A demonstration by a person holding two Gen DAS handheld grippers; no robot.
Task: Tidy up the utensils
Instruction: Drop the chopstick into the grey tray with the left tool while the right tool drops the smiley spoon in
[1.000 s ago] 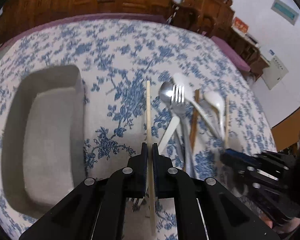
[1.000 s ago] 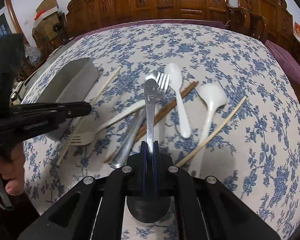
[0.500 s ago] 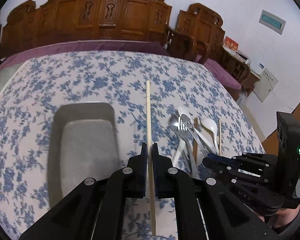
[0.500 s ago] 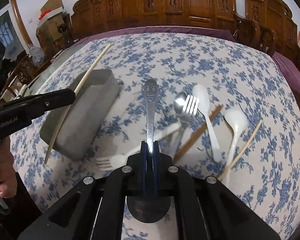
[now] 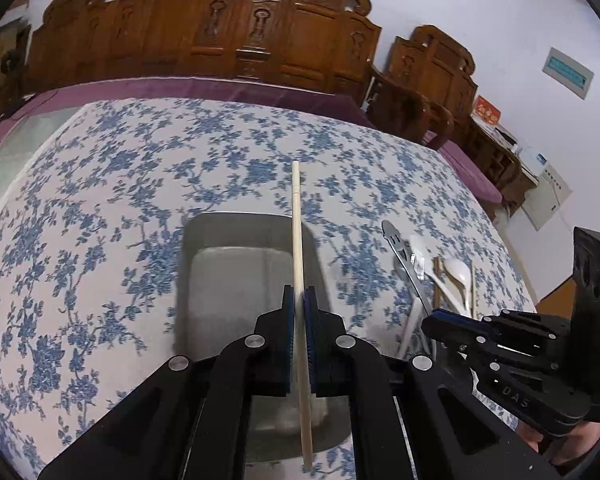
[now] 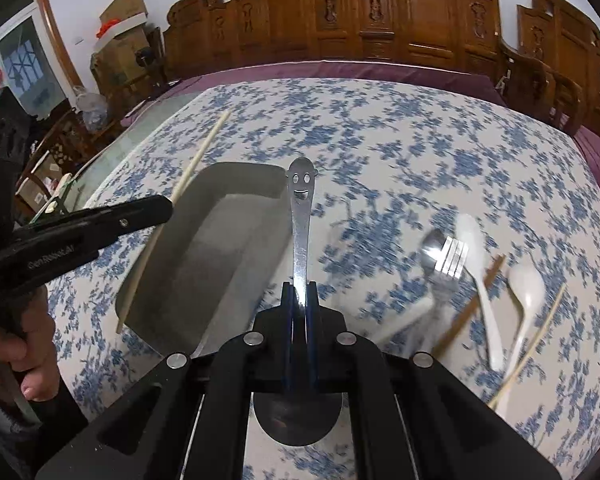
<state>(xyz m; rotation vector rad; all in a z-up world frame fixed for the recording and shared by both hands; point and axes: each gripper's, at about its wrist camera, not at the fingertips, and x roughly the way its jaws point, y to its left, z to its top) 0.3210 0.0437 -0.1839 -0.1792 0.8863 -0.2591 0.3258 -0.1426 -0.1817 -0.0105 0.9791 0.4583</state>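
My left gripper [image 5: 299, 296] is shut on a pale chopstick [image 5: 297, 216] and holds it above the right side of the grey tray [image 5: 196, 236]. My right gripper [image 6: 299, 292] is shut on a metal spoon [image 6: 300, 216] with a smiley-face handle, above the tray's [image 6: 228, 176] right edge; its bowl sits behind the fingers. The left gripper [image 6: 152, 208] with the chopstick [image 6: 204, 148] also shows in the right wrist view, over the tray's left rim. The right gripper [image 5: 452, 320] shows at right in the left wrist view.
A pile of utensils lies on the blue-flowered tablecloth [image 6: 380, 132] right of the tray: a metal spoon and fork [image 6: 448, 256], white plastic spoons [image 6: 524, 292], a brown chopstick [image 6: 472, 304] and a pale chopstick [image 6: 532, 344]. Carved wooden chairs [image 5: 220, 28] stand behind the table.
Both grippers have lifted and moved left from the utensil pile to over the grey tray, each keeping its hold on its utensil.
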